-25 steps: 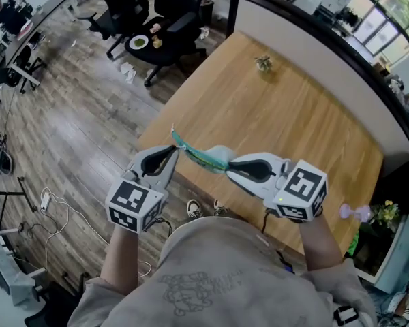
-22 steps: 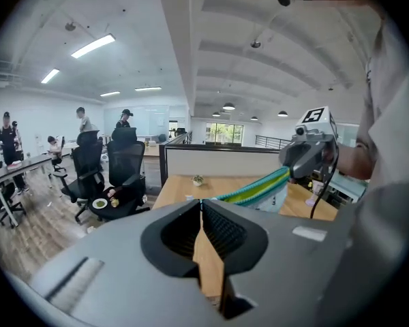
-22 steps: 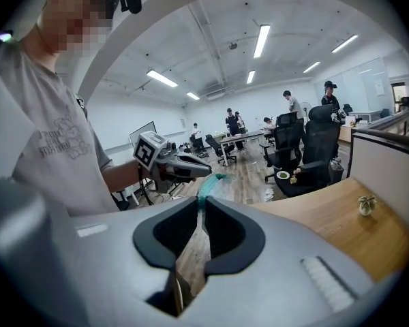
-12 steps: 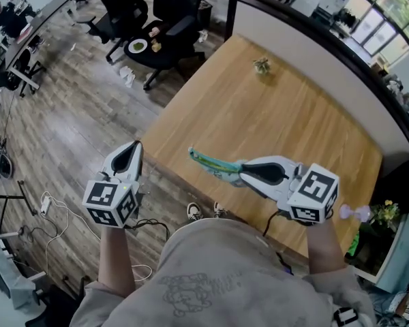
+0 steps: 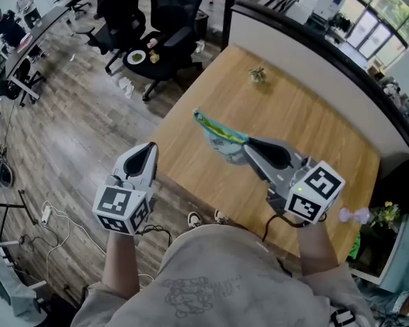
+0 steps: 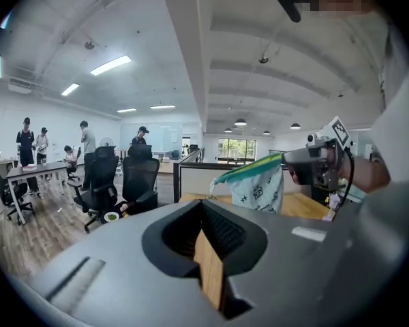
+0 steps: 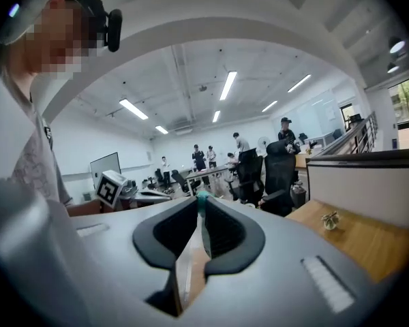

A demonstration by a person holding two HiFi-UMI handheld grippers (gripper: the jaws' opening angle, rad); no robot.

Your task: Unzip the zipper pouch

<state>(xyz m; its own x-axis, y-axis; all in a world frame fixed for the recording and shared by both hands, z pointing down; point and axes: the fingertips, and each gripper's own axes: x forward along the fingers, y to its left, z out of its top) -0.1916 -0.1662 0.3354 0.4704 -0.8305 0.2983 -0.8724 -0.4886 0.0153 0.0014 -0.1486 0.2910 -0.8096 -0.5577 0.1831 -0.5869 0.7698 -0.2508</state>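
Daylight from the windows (image 5: 378,22) and ceiling strip lights (image 6: 110,65) gives an evenly bright scene with only soft shadows on the wooden table (image 5: 307,135). All three views bulge with wide-angle distortion, and both gripper views darken to a round black border. Close to the lens, the left gripper (image 6: 203,240) and right gripper (image 7: 199,216) look blurred, while the room behind is fairly sharp.

pouch (image 5: 221,137): soft cloth | table (image 5: 307,114): matt wood | floor (image 5: 75,128): wood-look planks
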